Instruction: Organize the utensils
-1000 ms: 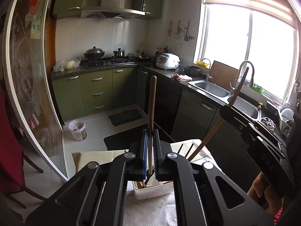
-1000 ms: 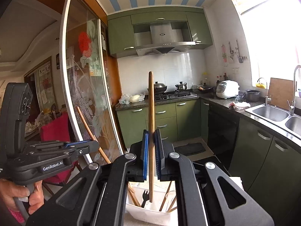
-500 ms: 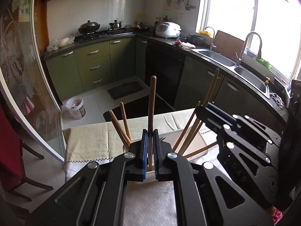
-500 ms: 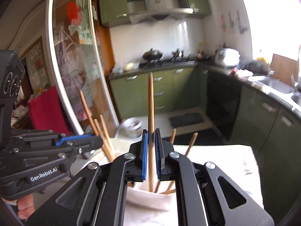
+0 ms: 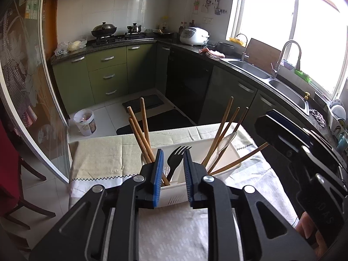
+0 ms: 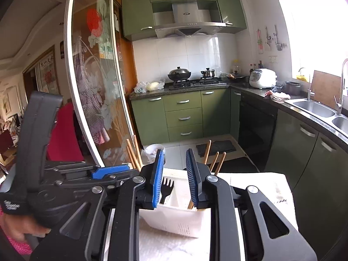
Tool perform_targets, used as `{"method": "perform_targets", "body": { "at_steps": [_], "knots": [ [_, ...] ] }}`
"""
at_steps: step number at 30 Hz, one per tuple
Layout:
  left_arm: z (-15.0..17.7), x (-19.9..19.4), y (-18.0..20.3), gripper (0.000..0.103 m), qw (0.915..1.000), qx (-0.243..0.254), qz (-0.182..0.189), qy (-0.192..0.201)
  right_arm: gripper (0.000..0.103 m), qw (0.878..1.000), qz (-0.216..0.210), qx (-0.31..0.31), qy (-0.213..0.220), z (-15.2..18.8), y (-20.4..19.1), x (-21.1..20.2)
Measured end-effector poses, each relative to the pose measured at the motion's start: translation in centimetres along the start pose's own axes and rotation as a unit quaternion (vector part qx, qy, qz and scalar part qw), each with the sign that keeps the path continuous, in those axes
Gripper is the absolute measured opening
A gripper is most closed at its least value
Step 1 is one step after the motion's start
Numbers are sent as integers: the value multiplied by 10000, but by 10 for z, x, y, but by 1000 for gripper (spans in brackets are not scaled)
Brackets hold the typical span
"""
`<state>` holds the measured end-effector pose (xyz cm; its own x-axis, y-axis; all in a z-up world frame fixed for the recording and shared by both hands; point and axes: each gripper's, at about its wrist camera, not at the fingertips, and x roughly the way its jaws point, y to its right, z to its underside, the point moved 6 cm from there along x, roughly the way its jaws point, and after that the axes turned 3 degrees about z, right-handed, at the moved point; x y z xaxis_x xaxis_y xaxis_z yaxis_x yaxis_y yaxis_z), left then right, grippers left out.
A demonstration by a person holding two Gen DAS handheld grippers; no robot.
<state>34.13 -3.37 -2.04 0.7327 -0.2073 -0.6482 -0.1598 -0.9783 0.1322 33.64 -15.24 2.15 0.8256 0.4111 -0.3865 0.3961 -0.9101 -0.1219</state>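
A white slotted utensil basket [image 5: 174, 190] [image 6: 174, 217] stands on a cloth-covered table. It holds wooden chopsticks at its left end [image 5: 141, 134] and its right end [image 5: 221, 130], a black plastic fork [image 5: 177, 158] [image 6: 166, 189] and a white spoon [image 5: 226, 141]. My left gripper [image 5: 171, 167] is open and empty just above the basket's near rim, with the fork seen between its fingers. My right gripper [image 6: 174, 169] is open and empty over the basket. It shows at the right of the left wrist view [image 5: 289, 143].
The table carries a beige cloth [image 5: 104, 158] and a white patterned mat [image 5: 174, 235]. Green kitchen cabinets [image 5: 104, 74], a sink counter [image 5: 261, 74], a white bucket on the floor [image 5: 84, 121] and a glass sliding door [image 6: 95, 87] surround it.
Both grippers were shut on upright wooden chopsticks above the basket. They came down to the basket and opened, and the chopsticks now stand in it.
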Motion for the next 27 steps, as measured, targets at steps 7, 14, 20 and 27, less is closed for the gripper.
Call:
{"method": "perform_targets", "body": {
  "at_steps": [7,14,20,27],
  "knots": [
    [48,-43,3,57,9990,-26,-72,448,52,9999,19,147,-64,50,15,-59],
    [123,-101,5,93,9933,-109,-372,1085,91,9991,115,321,-261,129,31,-125],
    [159,-161,18,96,9855,98,-810,1486,99,9996,216,199,-22,157,26,-196],
    [189,-214,28,96,9791,-55,-1043,1747,99,9950,910,-276,296,157,4,-265]
  ]
}}
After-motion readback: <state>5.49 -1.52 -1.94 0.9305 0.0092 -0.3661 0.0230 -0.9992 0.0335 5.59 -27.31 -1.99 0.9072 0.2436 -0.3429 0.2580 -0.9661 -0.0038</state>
